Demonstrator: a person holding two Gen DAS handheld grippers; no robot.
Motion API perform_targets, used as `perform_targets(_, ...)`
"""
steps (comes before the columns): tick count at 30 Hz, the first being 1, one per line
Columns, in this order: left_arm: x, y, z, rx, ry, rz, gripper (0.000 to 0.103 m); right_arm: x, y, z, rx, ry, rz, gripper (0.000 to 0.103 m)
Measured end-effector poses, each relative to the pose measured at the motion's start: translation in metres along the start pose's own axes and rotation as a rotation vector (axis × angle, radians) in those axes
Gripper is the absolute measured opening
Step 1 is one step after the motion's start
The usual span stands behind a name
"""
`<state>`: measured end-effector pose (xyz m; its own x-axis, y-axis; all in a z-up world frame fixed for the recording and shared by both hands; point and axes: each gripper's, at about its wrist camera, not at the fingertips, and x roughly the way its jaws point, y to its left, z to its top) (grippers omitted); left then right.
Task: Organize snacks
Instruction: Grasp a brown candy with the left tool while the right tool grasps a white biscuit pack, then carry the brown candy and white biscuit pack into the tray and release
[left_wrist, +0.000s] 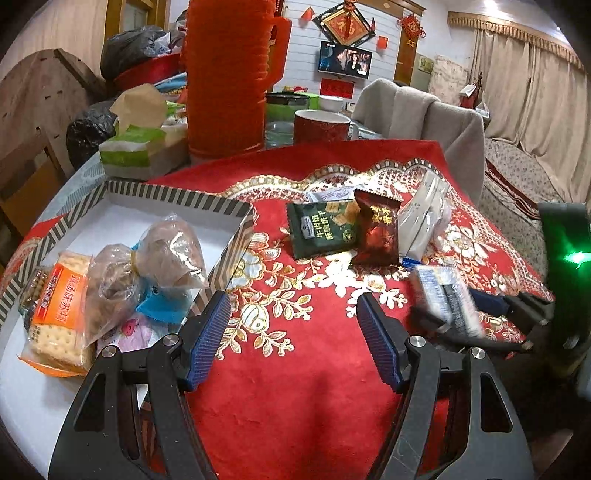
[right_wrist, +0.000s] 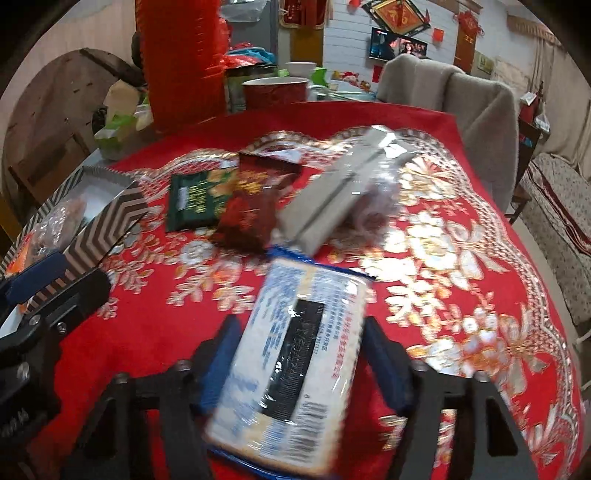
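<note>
On the red cloth (right_wrist: 147, 350), near my right gripper (right_wrist: 295, 373), lies a blue cracker pack (right_wrist: 295, 350). It sits between the two blue pads (right_wrist: 384, 365), and they look like they touch its sides, so I think I have it pinched. My left gripper (left_wrist: 293, 343) is open with nothing in it. I think I am picking this pack up now. Next I must lift it and carry it left to the striped box (left_wrist: 177, 194). An orange cracker pack (left_wrist: 61, 314) and a clear bag (left_wrist: 162, 254) are already in there.
</note>
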<state>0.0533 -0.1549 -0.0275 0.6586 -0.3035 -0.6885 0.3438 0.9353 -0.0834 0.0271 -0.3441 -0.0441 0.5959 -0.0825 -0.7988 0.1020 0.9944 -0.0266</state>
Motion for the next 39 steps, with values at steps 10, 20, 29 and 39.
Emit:
perform_targets(10, 0.038, -0.038, 0.02, 0.094, 0.071, -0.143, 0.071, -0.005, -0.05, -0.002, 0.031, -0.016, 0.007, 0.054)
perform_targets(20, 0.091, -0.065, 0.059, 0.082, 0.079, -0.067, 0.071, -0.006, -0.053, -0.003, 0.052, -0.025, 0.042, 0.057)
perform_targets(29, 0.095, -0.065, 0.06, 0.081, 0.082, -0.042, 0.04, -0.005, -0.054, -0.002, 0.052, -0.024, 0.046, 0.057)
perform_targets(39, 0.077, -0.037, 0.045, -0.034, 0.086, -0.103, 0.029, -0.008, -0.063, -0.003, 0.099, -0.046, 0.077, 0.054)
